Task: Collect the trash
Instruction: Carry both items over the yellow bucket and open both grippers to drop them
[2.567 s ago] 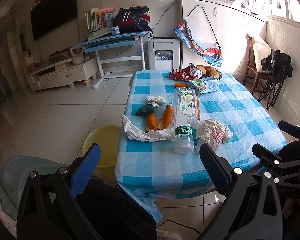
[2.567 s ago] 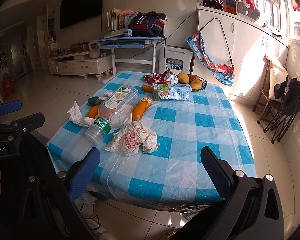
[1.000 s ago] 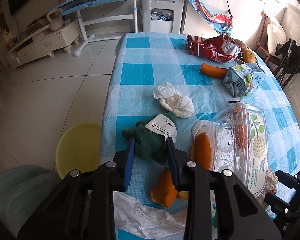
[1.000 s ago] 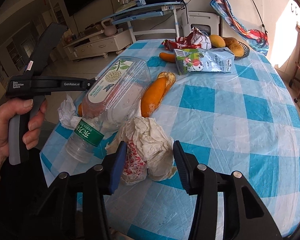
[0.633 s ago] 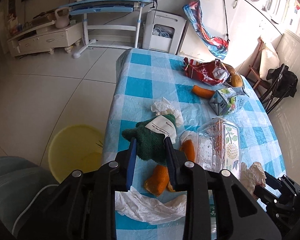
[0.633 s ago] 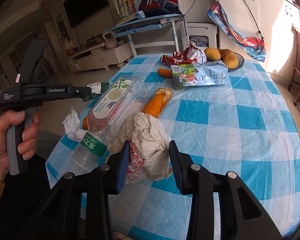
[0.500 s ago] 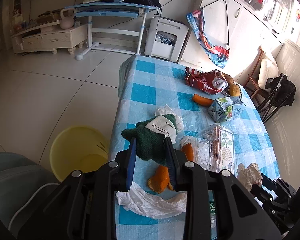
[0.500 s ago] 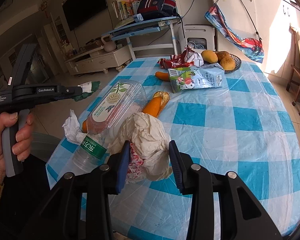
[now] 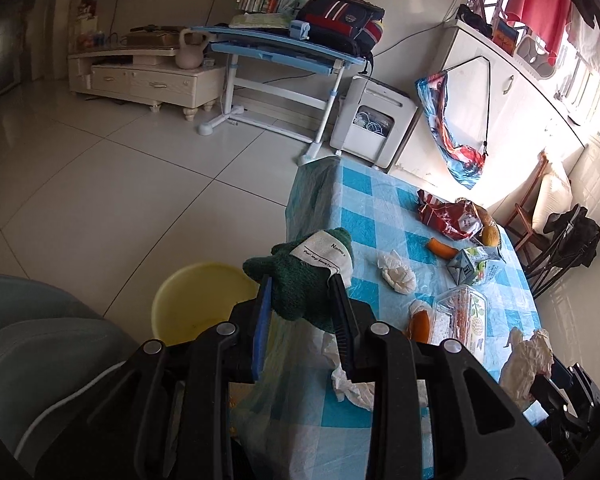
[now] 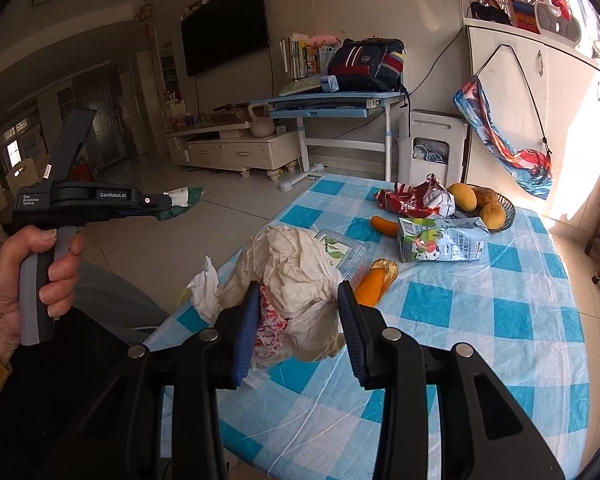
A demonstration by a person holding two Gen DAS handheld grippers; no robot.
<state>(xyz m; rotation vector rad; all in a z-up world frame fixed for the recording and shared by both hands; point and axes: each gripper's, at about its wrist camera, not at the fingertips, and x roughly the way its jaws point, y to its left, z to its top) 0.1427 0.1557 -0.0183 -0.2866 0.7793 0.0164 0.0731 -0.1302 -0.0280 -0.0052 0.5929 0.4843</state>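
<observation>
My left gripper (image 9: 302,286) is shut on a green cloth scrap with a white label (image 9: 306,276), held in the air off the table's left edge, above the yellow bin (image 9: 192,300) on the floor. It also shows in the right wrist view (image 10: 172,204). My right gripper (image 10: 298,296) is shut on a crumpled white and red paper wrapper (image 10: 296,276), lifted above the table. On the checked table (image 10: 480,320) lie a plastic bottle (image 9: 460,314), orange peels (image 10: 374,282), white tissues (image 9: 396,274), a juice carton (image 10: 440,244) and a red snack bag (image 10: 412,198).
A bowl of mangoes (image 10: 484,204) stands at the table's far end, with a carrot (image 10: 384,226) near it. A grey-green chair (image 9: 40,340) is at the left beside the bin. A blue desk (image 9: 276,50) and a white appliance (image 9: 374,120) stand beyond.
Both grippers have lifted their loads. The left has carried the green cloth left, off the table and over the yellow bin. The right has raised the wrapper off the table.
</observation>
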